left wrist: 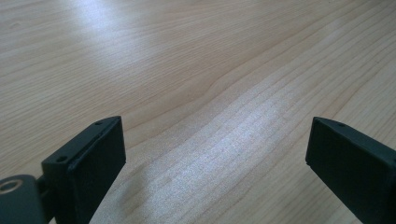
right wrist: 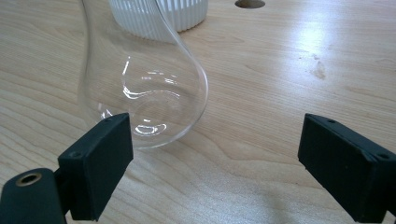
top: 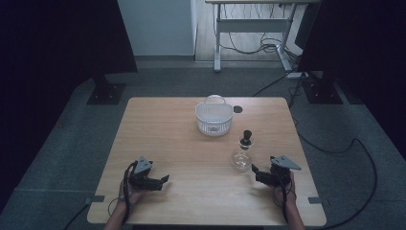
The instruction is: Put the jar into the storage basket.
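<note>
Work in hand: the right claw (top: 255, 170) sits low on the table (top: 163, 143), pointed at a clear glass flask (top: 241, 158) with a black stopper (top: 247, 137).
Flask position: upright on the table's right half, nearer the person than the white basket (top: 214, 116), which stands apart from it toward the far edge.
Right claw state: jaws spread wide, nothing between them; in the right gripper view the flask (right wrist: 144, 88) bulges just beyond the left jaw, off the centre line.
Left claw (top: 163, 180) state: jaws wide apart over bare wood, holding nothing, well apart from the flask.
Risk, misalignment: pushing straight ahead would likely strike the belly with one jaw and shove or topple the flask rather than bracket it.
Risk, slip: round smooth glass could squirt out from flat pads if pinched on the curve.
Risk, stopper: it looks loosely seated, though I cannot tell; a tilt might shed it.
Risk, basket: a sliding flask could knock into it.
Count: one flask, one stopper, one basket, two claws, one dark hole (top: 238, 109) in the table.
</note>
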Demonstrator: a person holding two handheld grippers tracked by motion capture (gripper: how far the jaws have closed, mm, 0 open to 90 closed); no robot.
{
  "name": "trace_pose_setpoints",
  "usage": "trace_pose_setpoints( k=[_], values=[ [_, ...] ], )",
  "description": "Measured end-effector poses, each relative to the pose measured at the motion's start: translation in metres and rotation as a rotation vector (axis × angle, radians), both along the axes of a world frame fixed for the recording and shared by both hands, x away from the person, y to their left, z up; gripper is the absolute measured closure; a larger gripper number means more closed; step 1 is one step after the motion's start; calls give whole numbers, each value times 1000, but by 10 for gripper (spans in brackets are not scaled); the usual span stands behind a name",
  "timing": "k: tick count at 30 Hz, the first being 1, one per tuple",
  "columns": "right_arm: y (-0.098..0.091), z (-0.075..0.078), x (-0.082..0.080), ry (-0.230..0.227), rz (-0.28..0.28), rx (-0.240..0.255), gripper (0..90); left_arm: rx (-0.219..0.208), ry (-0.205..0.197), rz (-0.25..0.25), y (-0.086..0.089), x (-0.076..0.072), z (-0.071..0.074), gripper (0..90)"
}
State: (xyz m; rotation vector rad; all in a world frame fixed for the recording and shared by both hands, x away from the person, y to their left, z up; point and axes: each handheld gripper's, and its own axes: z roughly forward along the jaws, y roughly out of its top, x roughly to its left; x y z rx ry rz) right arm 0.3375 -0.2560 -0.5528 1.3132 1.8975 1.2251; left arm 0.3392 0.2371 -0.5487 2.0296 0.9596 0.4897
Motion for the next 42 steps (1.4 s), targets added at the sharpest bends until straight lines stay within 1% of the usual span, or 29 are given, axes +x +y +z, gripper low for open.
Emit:
trace_pose_setpoints(
  k=[10,17,31,36,37,42],
  values=[
    [-3,0,-1,-11,-4,5,98,2,-1,1,0,0,0,46],
    [-1,0,-2,-18,-3,-9,98,1,1,-1,0,0,0,47],
    [2,1,-5,-38,-1,-15,106,-6,2,-2,0,0,0,48],
    [3,4,-7,-42,8,4,103,-1,1,-2,0,0,0,48],
    [4,6,-8,-48,13,11,99,-3,1,-2,0,0,0,48],
    [5,12,-10,-59,16,17,87,-3,1,-2,0,0,0,47]
  ],
)
